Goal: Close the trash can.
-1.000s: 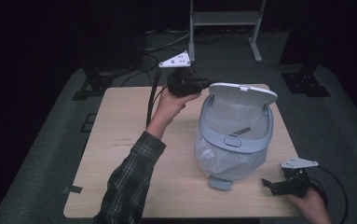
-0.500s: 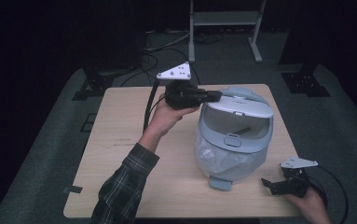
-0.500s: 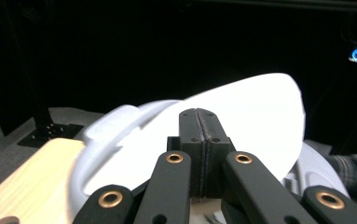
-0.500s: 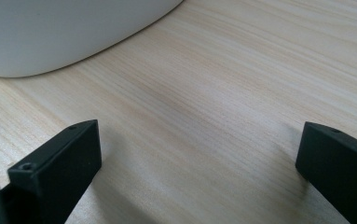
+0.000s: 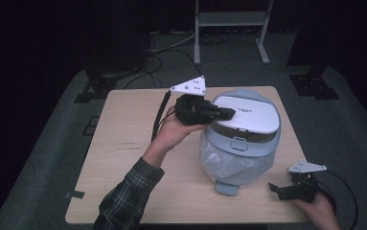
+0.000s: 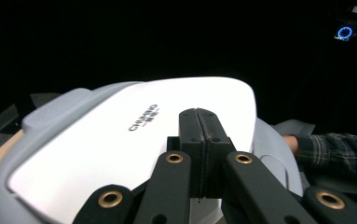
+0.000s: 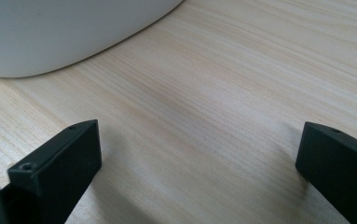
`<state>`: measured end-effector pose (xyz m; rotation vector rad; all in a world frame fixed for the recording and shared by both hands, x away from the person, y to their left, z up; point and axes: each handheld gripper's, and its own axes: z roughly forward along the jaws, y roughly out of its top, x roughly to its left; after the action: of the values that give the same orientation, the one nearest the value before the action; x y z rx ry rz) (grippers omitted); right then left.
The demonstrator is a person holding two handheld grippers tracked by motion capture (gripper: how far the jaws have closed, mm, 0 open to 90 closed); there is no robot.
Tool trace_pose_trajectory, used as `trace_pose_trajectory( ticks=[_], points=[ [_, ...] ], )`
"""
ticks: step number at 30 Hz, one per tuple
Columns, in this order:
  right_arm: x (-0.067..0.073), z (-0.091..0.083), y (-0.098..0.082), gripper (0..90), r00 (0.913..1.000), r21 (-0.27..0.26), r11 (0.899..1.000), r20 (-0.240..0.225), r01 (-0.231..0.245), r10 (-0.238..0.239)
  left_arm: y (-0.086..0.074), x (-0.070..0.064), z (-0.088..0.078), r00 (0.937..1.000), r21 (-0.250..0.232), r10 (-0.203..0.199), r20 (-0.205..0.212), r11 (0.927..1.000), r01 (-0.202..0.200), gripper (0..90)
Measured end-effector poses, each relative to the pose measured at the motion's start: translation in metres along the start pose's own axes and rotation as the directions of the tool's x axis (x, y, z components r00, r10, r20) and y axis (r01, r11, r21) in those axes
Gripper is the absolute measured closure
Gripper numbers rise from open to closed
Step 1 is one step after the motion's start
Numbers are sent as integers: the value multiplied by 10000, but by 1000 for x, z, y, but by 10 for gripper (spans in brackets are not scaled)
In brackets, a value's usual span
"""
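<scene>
left claw [image 5: 226, 113]: together, pressing cooker lid [image 5: 248, 115] | right claw [image 5: 286, 190]: apart, low on table [image 5: 123, 143]

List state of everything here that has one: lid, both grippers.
Grey-and-white rice cooker lid: lowered nearly flat over the body, full latch not confirmed.
Left black two-jaw gripper: jaws shut together, tips pressing on the white lid panel.
Right black two-jaw gripper: jaws wide open, holding nothing, low over the light wooden table.
Cooker body: upright on the table.
</scene>
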<state>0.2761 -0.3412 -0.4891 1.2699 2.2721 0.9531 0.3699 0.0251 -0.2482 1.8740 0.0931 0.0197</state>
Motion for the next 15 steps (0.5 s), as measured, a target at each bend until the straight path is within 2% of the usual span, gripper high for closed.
trace_pose_trajectory(
  ticks=[9, 15],
  points=[
    [0, 0, 0, 0, 10000, -7, 10000, 10, 9, -9, 0, -17, 12, 9996, 441, 207, 197, 9988, -215, 896],
    [0, 0, 0, 0, 10000, -8, 10000, 12, 13, -13, 0, -23, 17, 9993, 657, 166, 335, 9977, -188, 895]
  ],
)
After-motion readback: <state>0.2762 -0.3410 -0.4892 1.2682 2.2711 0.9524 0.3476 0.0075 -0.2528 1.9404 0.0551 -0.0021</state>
